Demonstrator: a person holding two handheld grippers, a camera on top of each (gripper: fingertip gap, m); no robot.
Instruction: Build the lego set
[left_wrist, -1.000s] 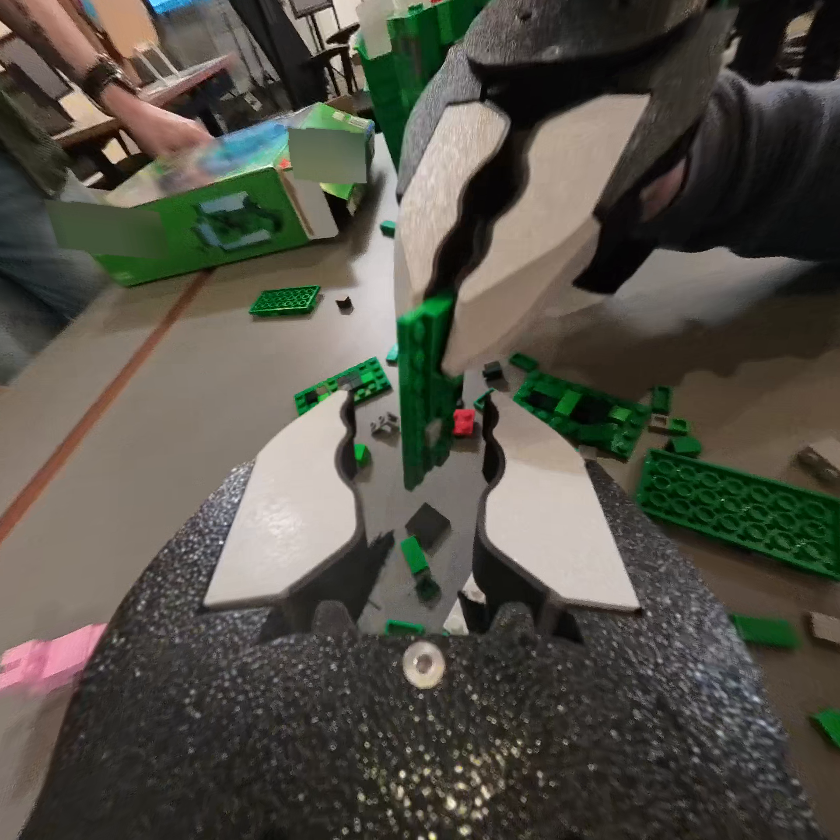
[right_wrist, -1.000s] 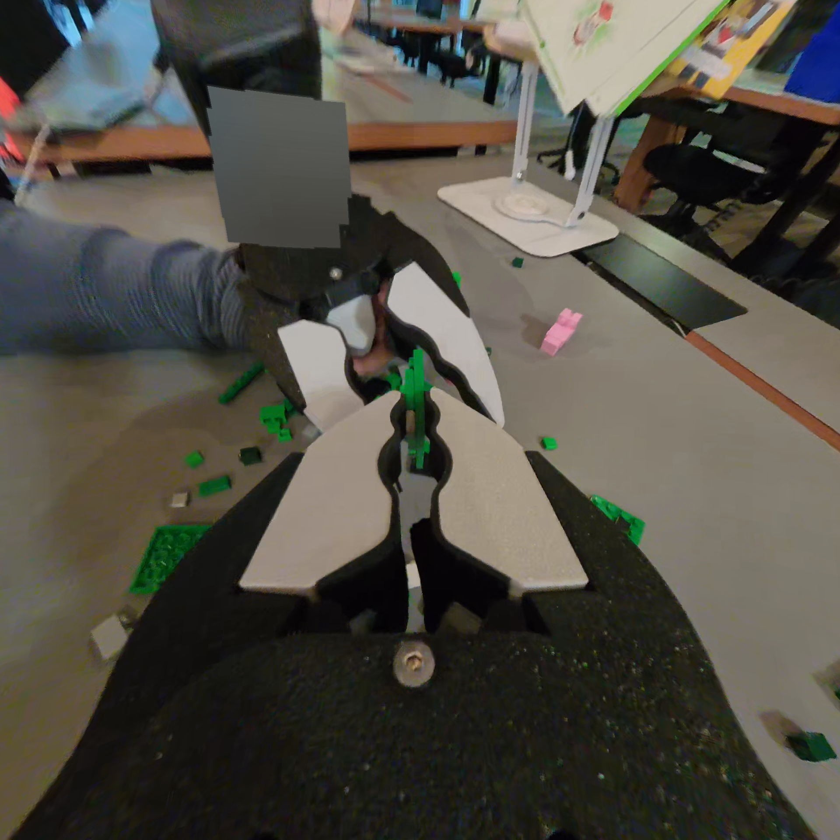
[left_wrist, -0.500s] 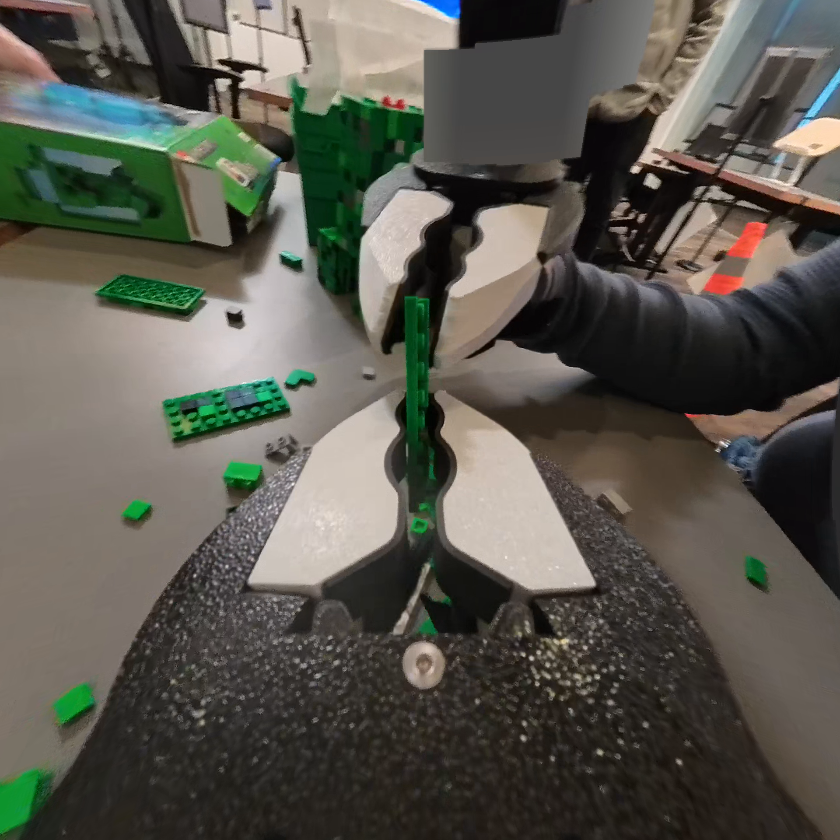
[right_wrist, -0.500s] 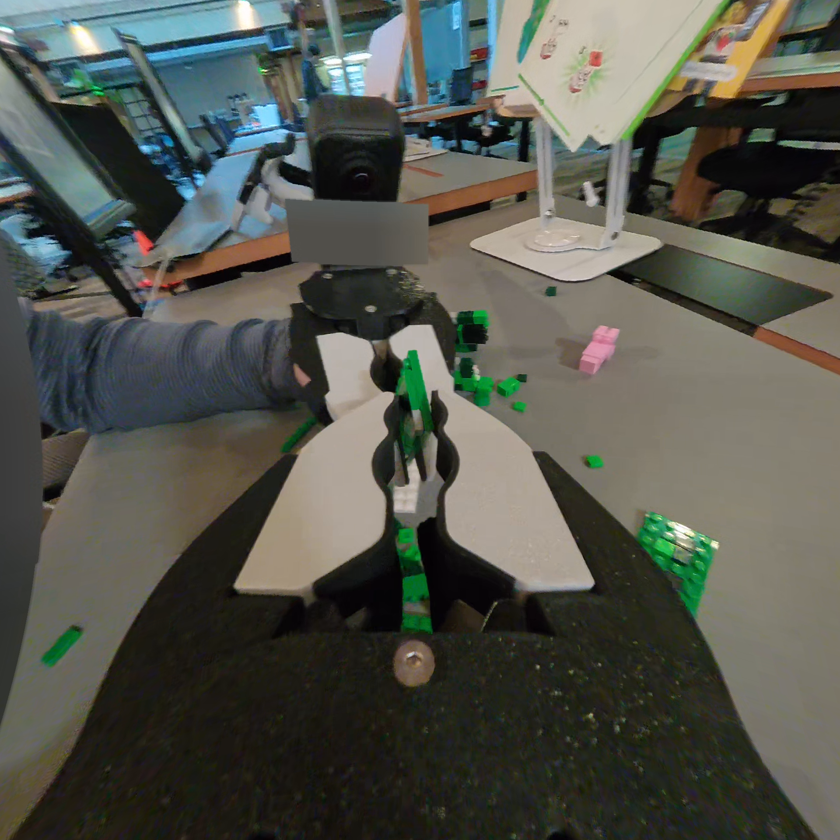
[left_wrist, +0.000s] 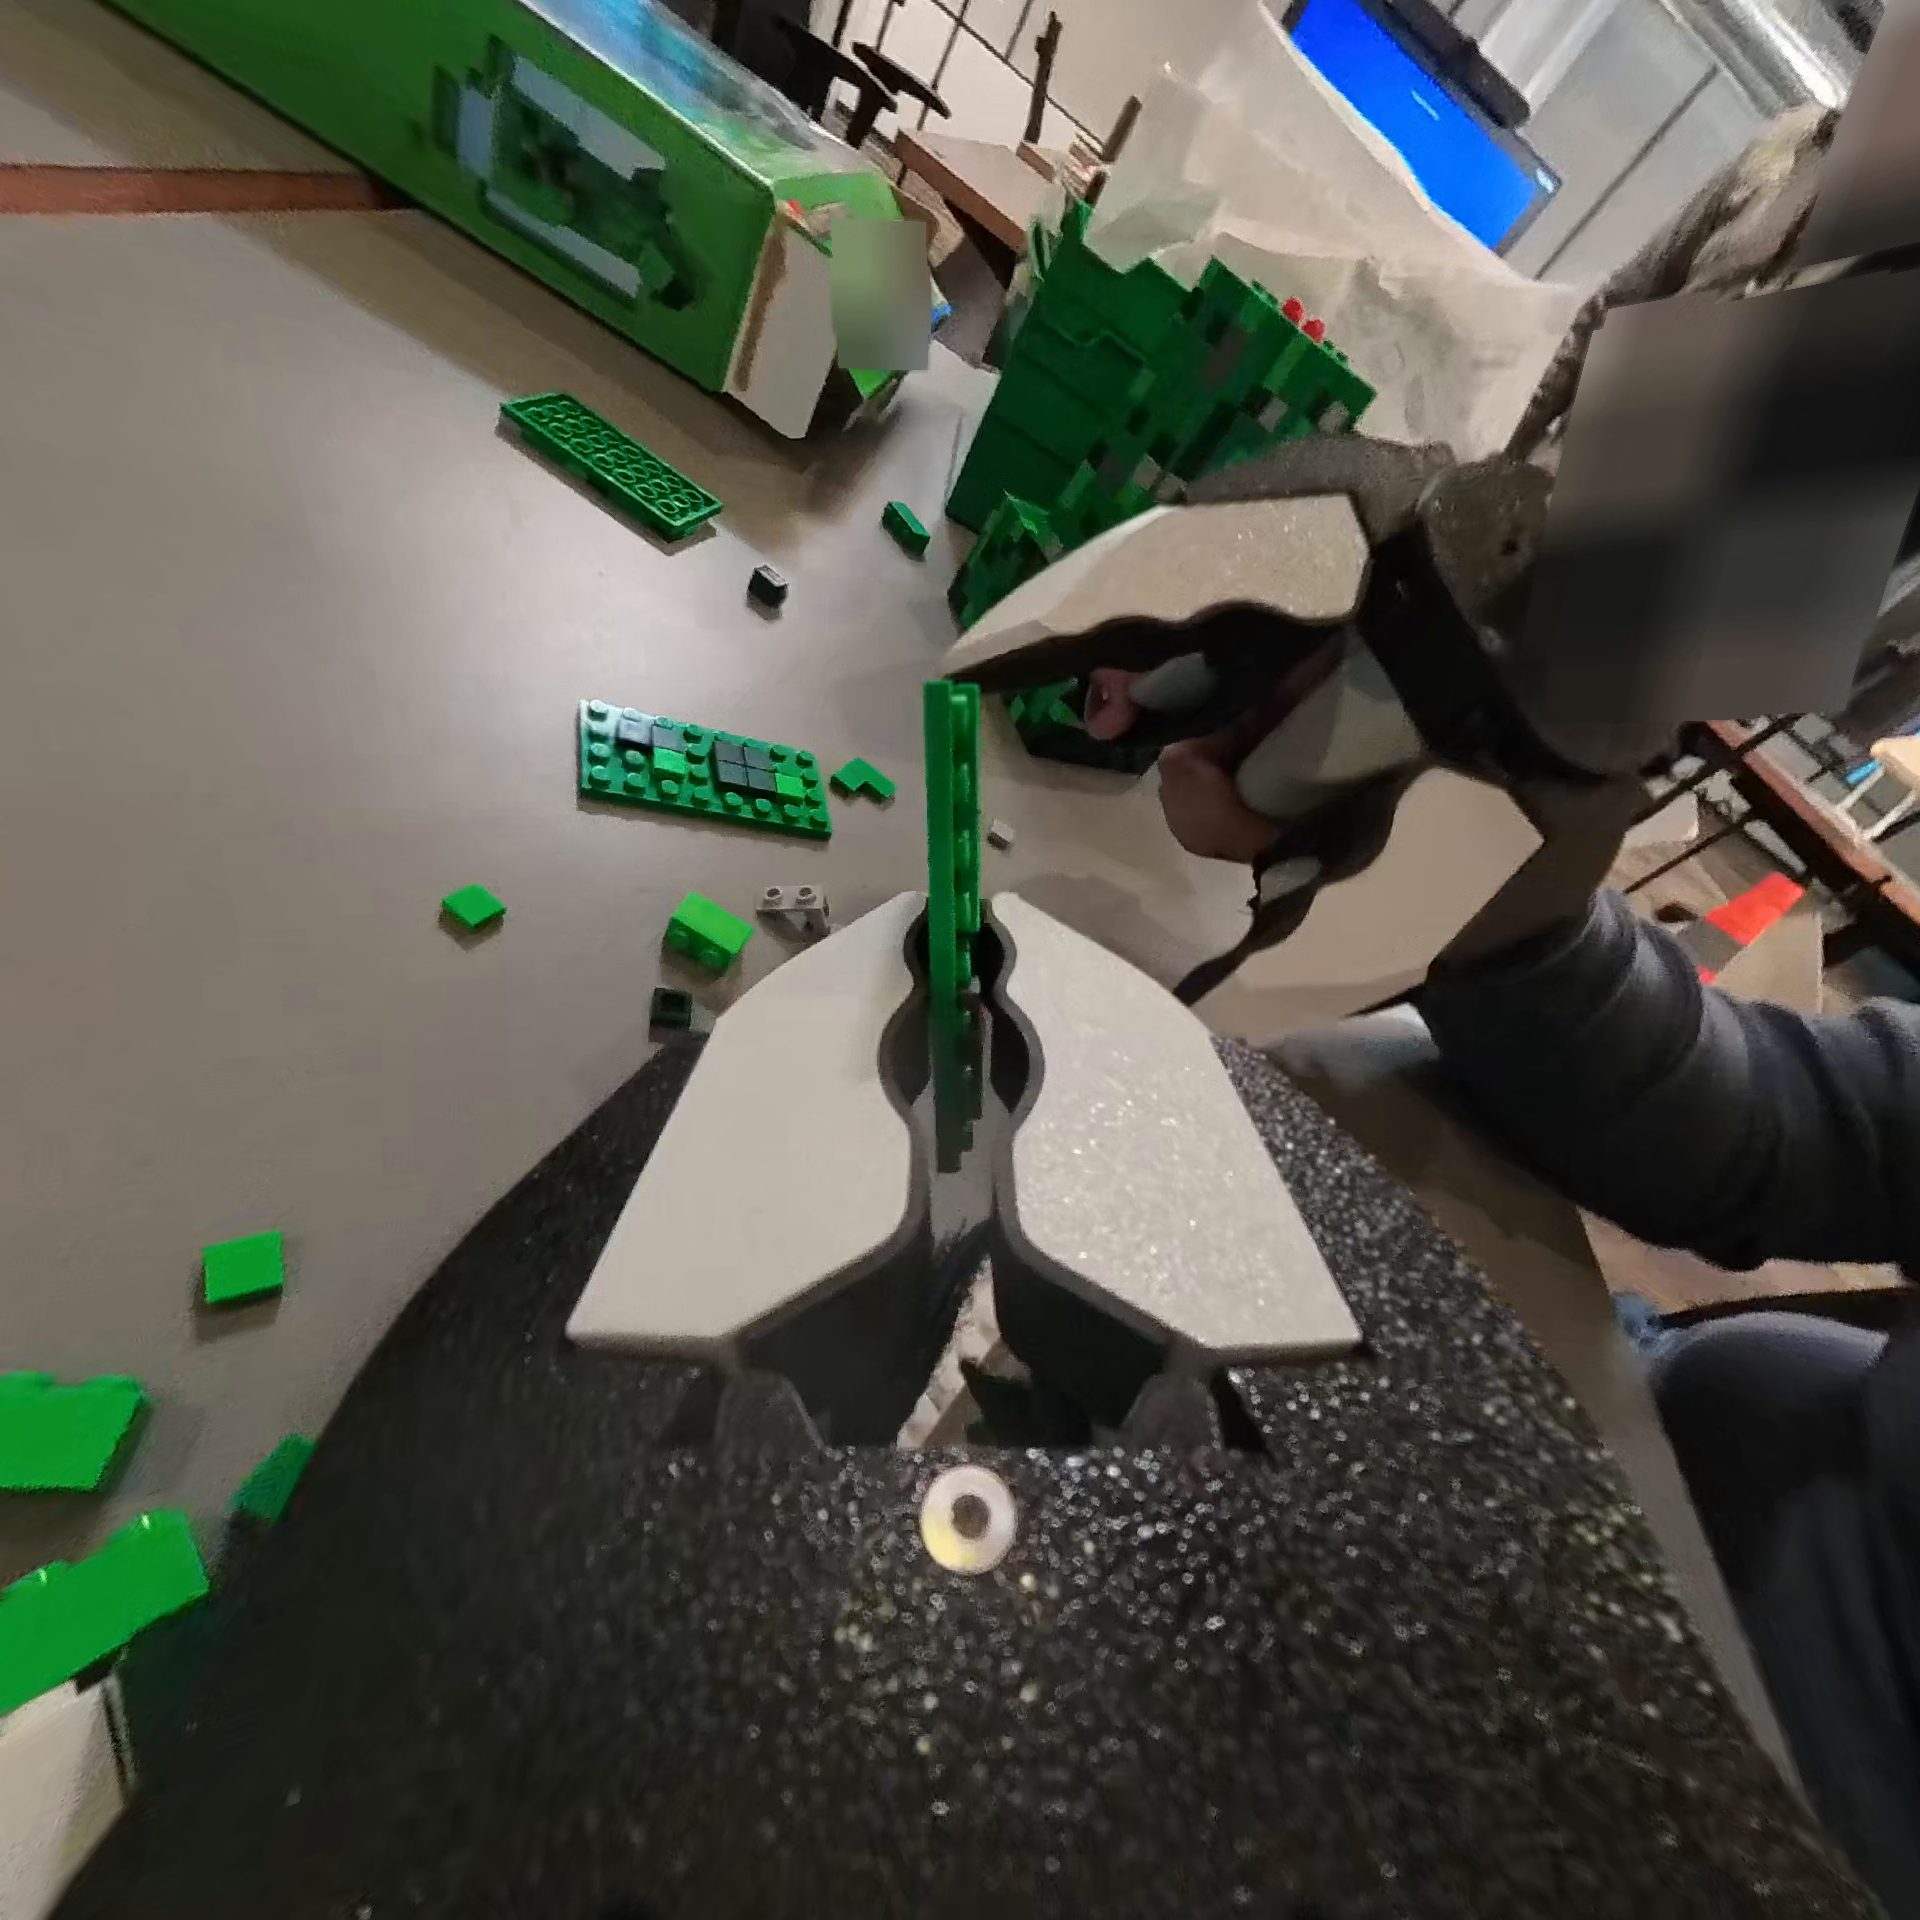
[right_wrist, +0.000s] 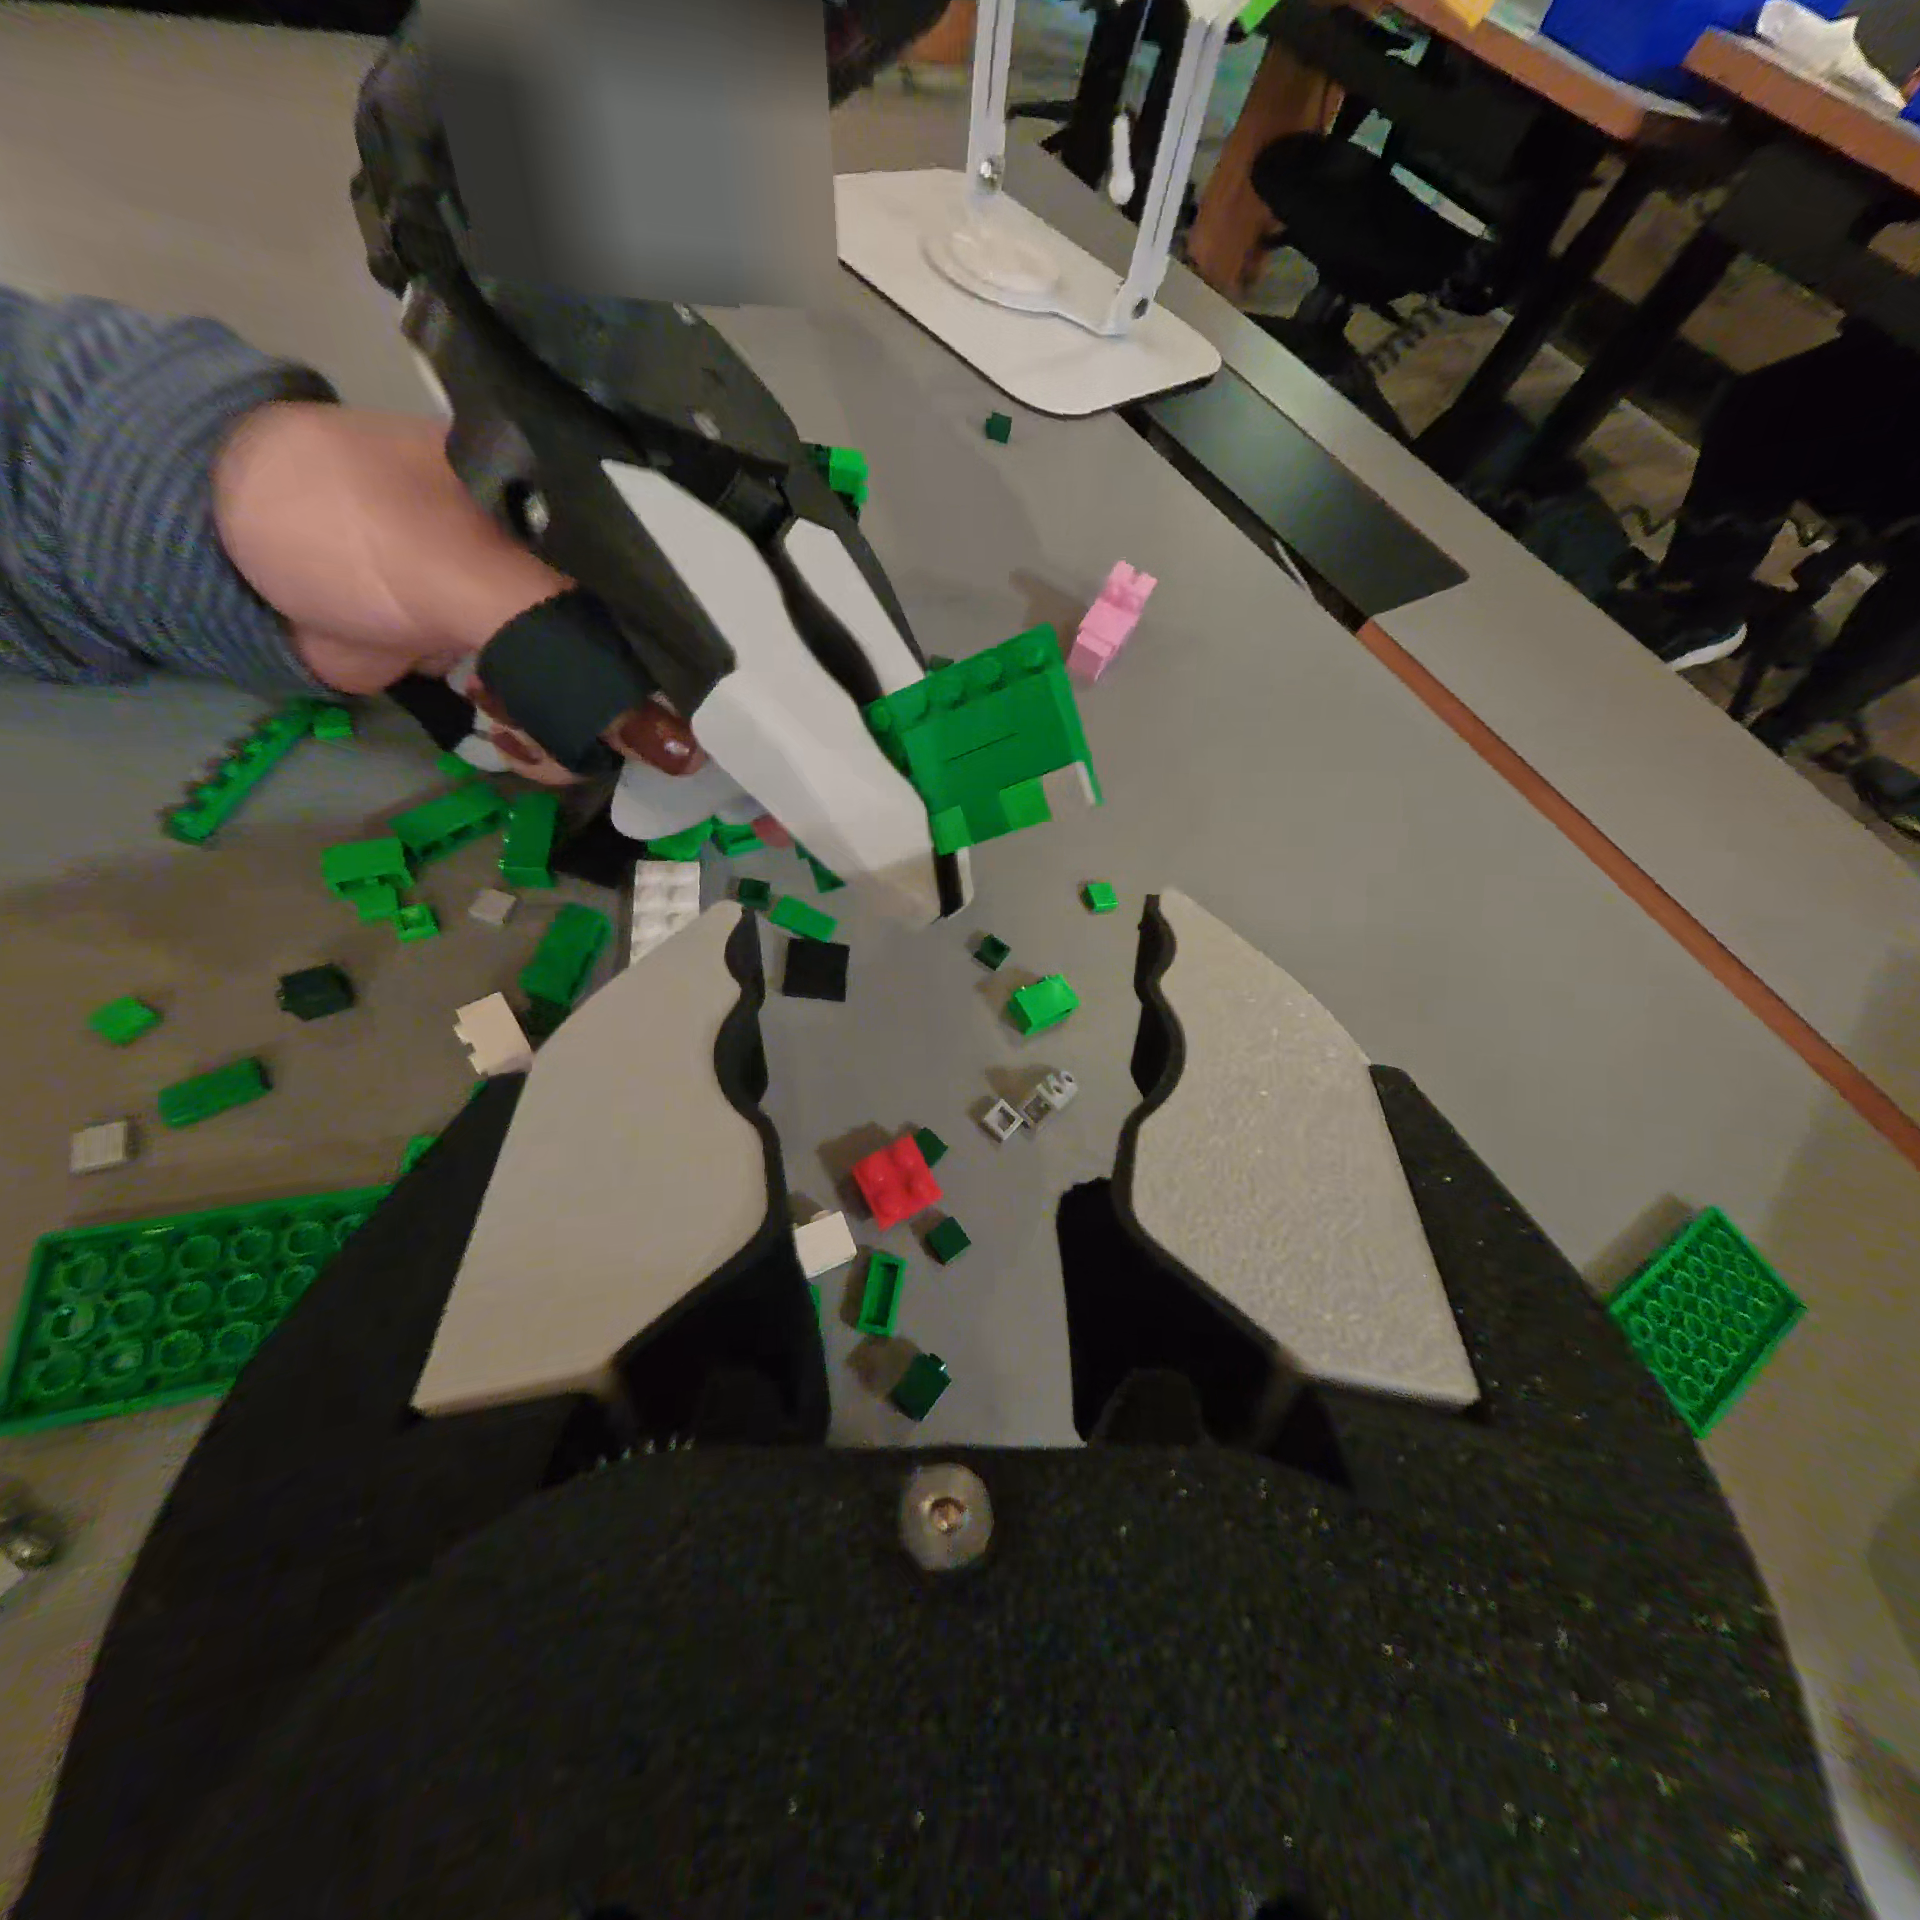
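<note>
L gripper (left_wrist: 954, 920) is clamped on a green lego plate assembly (left_wrist: 954, 831), held edge-on and upright, sticking out toward 12 o'clock past the tips. In the R wrist view the same piece (right_wrist: 982, 743) shows its flat face, w/ studs along the top edge, pinched at its lower left by the L gripper (right_wrist: 940, 883).

R gripper (right_wrist: 940, 925) is spread wide w/ nothing between its fingers, hovering over the grey table (right_wrist: 1351, 831). In the L view it (left_wrist: 1091, 686) sits at approx 1 o'clock of the plate, near the plate's top end; contact can't be told.

Below the R gripper: a red brick (right_wrist: 896, 1179), loose green bits, small grey pieces (right_wrist: 1029, 1103). Pink piece (right_wrist: 1112, 621) at 12 o'clock. Green box (left_wrist: 582, 197) at 11 o'clock in the L view, big green build (left_wrist: 1132, 384) at 12.
</note>
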